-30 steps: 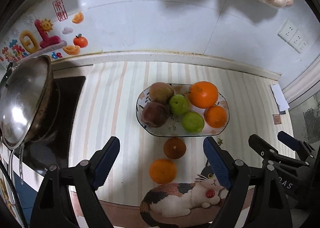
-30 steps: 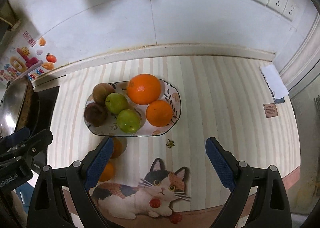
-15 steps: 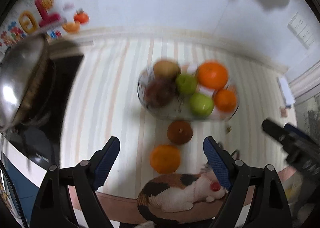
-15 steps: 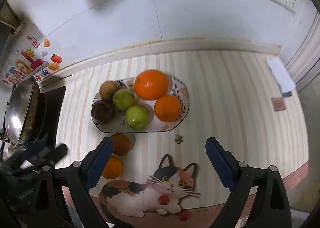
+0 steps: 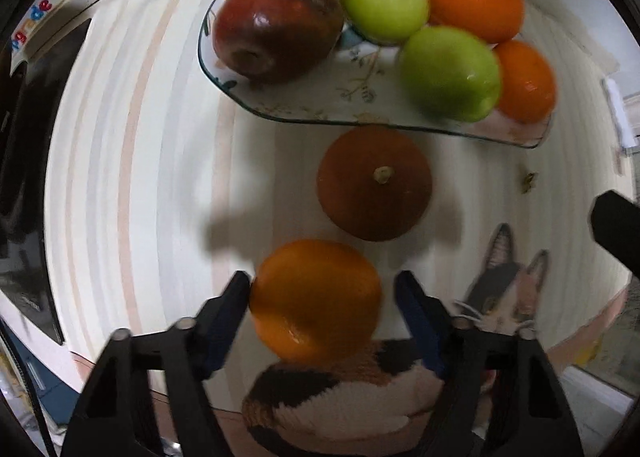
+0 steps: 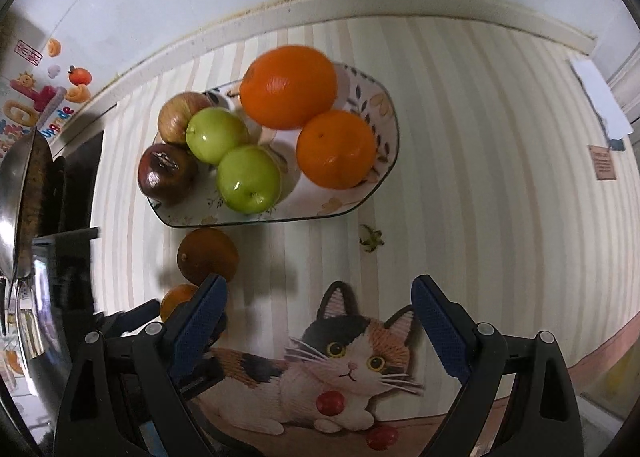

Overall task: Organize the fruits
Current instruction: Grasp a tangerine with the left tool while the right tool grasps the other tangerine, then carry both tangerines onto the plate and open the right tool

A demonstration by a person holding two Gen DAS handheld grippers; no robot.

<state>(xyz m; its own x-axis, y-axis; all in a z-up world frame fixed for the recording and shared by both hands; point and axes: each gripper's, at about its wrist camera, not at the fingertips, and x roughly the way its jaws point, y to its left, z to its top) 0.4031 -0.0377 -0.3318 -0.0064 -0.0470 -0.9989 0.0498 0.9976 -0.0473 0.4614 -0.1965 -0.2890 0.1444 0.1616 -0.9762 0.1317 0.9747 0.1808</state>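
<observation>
A flowered glass plate [image 5: 360, 97] [image 6: 376, 177] holds two oranges, two green apples, a dark red apple and a brownish apple. On the striped counter in front of it lie a brown round fruit [image 5: 374, 183] [image 6: 208, 255] and an orange [image 5: 316, 299] [image 6: 178, 299]. My left gripper [image 5: 322, 293] is low over the counter with its jaws around this orange; the left pad touches it, the right pad [image 5: 416, 317] stands slightly off. My right gripper [image 6: 316, 321] is open and empty above the cat picture.
A cat picture [image 6: 340, 369] is printed on the counter's front edge. A black stove with a steel wok [image 6: 16, 185] stands at the left. The wall runs behind the plate. A white paper [image 6: 600, 97] lies at the far right.
My left gripper has dropped forward and down to the loose orange and narrowed its jaws around it. My right gripper has moved only slightly and stays open.
</observation>
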